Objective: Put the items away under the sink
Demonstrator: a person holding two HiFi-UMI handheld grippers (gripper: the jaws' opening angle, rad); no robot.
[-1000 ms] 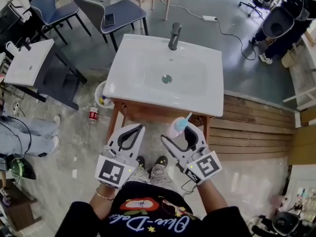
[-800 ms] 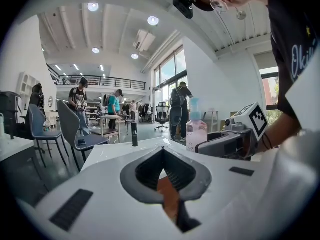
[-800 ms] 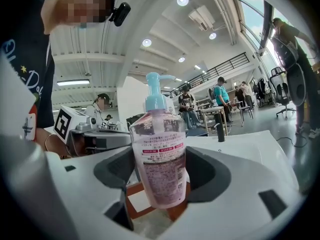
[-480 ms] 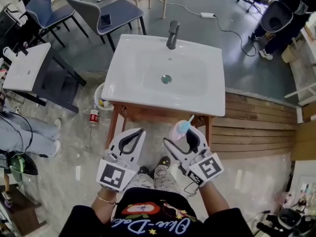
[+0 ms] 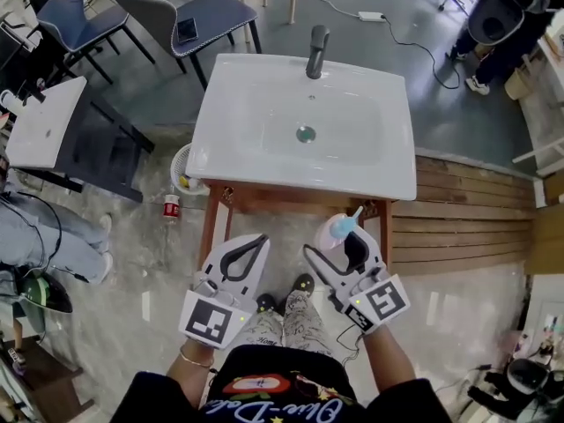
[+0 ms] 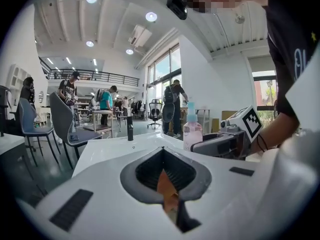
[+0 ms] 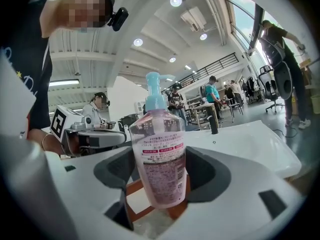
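Currently the right tool (image 5: 344, 247) is clamped on a pink pump bottle (image 7: 160, 159) with a pale blue top, holding it upright just in front of the white sink (image 5: 264, 170), near its front right corner. Beside it, the left tool (image 5: 253, 245) has its jaws together with nothing between them.

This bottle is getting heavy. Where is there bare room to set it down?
The sink is bare along its flat rim either side of the basin and in the basin around the drain; only the faucet stands at the back. The floor left of it is crowded by a basket and a can.
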